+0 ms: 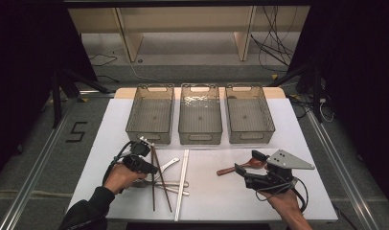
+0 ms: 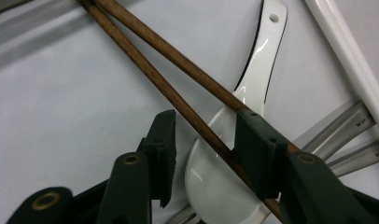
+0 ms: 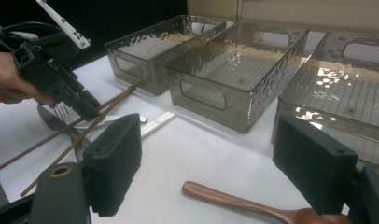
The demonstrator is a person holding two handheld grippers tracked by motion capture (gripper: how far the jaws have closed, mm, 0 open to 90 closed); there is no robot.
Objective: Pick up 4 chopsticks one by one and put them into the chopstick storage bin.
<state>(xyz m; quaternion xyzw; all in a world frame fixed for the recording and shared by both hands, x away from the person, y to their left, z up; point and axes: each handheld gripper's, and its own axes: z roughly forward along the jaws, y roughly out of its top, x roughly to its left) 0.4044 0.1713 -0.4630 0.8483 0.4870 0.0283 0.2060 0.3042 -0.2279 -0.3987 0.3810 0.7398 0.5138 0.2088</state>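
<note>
Jaws of L gripper [image 2: 204,156] straddle brown chopsticks [image 2: 178,100].

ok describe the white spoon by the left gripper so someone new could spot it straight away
On the white table, in front of the leftmost of the three clear bins, lies a pile of cutlery under the left gripper. The white ceramic spoon sits there beneath two crossed brown chopsticks. It alone is broad, glossy white, with a hole in its handle end.

Chopsticks [image 1: 160,175] across spoon [image 1: 169,164], left of wooden spoon [image 1: 235,167], before bins [image 1: 200,115].
</note>
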